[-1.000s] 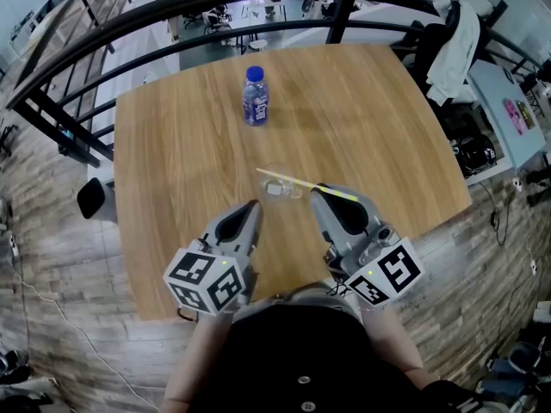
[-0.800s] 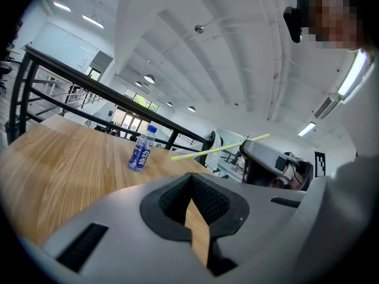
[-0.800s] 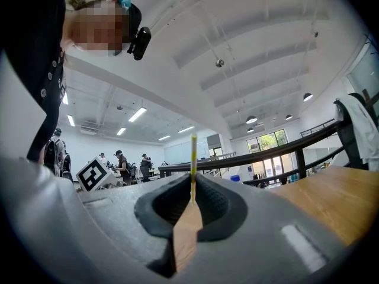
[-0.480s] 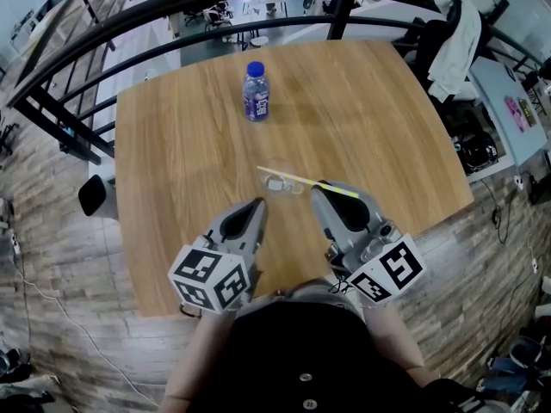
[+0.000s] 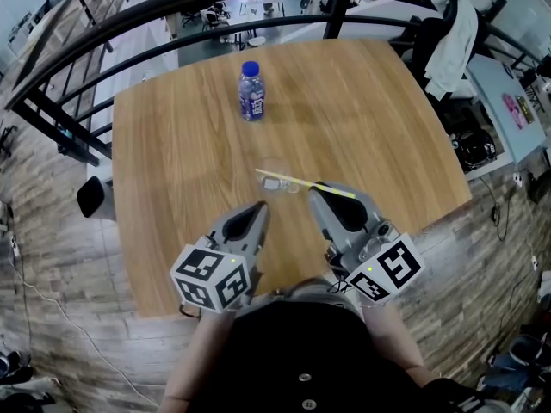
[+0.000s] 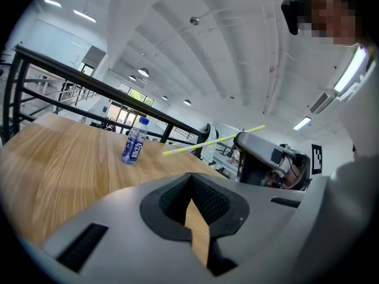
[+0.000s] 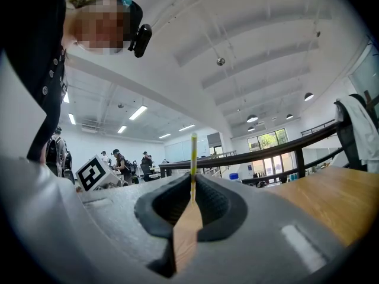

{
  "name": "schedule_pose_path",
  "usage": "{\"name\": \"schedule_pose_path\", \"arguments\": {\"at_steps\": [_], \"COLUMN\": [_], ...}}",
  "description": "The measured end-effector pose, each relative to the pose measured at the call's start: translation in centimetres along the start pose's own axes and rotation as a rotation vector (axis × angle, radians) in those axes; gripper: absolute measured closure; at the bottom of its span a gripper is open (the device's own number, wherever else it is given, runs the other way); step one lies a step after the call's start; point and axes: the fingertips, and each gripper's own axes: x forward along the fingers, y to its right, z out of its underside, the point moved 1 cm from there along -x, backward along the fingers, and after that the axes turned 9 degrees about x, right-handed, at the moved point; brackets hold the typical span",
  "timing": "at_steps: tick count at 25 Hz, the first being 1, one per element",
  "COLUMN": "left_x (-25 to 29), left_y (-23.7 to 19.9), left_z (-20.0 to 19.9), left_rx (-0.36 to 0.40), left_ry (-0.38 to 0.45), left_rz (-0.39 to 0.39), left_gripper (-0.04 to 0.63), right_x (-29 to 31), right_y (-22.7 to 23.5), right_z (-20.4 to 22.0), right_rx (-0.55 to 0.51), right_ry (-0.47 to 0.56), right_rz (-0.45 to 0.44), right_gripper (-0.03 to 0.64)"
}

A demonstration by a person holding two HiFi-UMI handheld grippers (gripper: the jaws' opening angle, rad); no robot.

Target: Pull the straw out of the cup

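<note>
A yellow-and-white straw (image 5: 301, 182) lies almost level in the air, and my right gripper (image 5: 319, 191) is shut on it near its right end. The straw's left end reaches over a clear plastic cup (image 5: 277, 179) standing on the wooden table (image 5: 172, 162); whether it touches the cup I cannot tell. From the right gripper view the straw (image 7: 193, 158) rises straight out of the shut right gripper (image 7: 190, 209). My left gripper (image 5: 255, 208) hangs just left of the cup, shut and empty. In the left gripper view, past the left gripper (image 6: 192, 206), the straw (image 6: 213, 139) sticks out leftward from the right gripper (image 6: 260, 158).
A small blue-capped water bottle (image 5: 250, 91) stands upright farther back on the table, also in the left gripper view (image 6: 134, 141). A black railing (image 5: 215, 7) curves round the table's far side. A chair with a white garment (image 5: 456, 33) stands at the right.
Hardly anything: the left gripper has edged slightly forward, and the right gripper keeps the straw in the same place over the cup.
</note>
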Motion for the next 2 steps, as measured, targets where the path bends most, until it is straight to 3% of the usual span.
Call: {"name": "schedule_pose_path", "arguments": {"at_steps": [2], "left_x": [0.15], "left_y": [0.16], "left_z": [0.12], "left_rx": [0.000], "left_ry": [-0.003], "left_rz": [0.004], "left_gripper": [0.579], "right_x": [-0.11], "right_y": [0.09], "right_z": [0.11], "right_rx": [0.000], "right_ry": [-0.001], "right_rz": [-0.001], "right_gripper": [0.594]}}
